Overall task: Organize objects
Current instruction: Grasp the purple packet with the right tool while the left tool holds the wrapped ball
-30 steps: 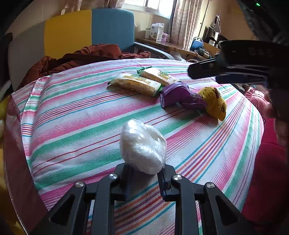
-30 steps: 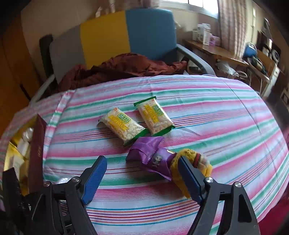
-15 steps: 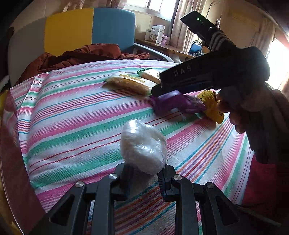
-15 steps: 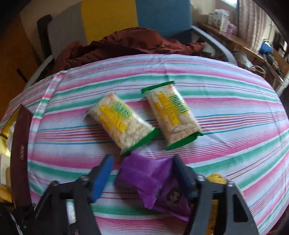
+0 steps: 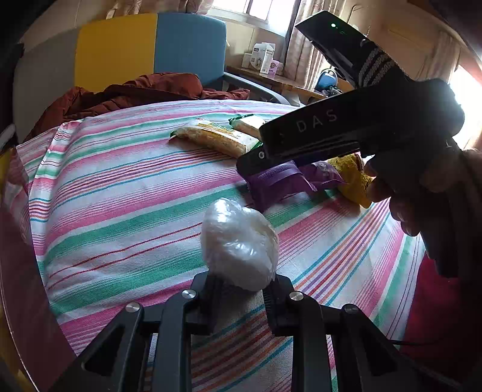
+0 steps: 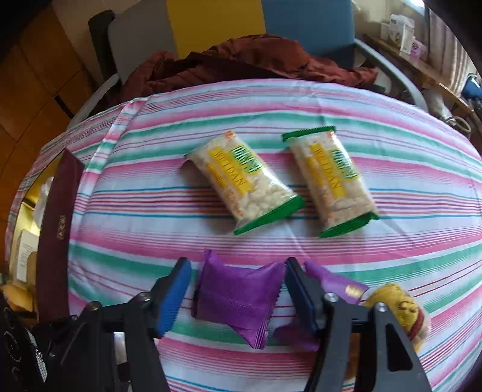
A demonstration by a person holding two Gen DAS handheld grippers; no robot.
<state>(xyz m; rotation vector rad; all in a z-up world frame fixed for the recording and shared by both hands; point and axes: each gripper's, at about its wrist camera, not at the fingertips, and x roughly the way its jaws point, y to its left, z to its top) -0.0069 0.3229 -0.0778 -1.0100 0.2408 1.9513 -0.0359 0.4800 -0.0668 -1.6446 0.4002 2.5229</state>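
Home living room, striped cloth [image 6: 150, 181] on worktop, armchair [image 5: 186, 45] with blanket [image 6: 256, 57] far, curtained window [image 5: 256, 9], cluttered sideboard [image 5: 271, 75] far right

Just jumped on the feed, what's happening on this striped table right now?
A person is sorting snacks with two handheld grippers. The left gripper is shut on a white plastic-wrapped bundle, held over the striped tablecloth. The right gripper is open, its blue fingers straddling a purple packet but not yet closed. Two yellow-and-green snack packs lie beyond, untouched.
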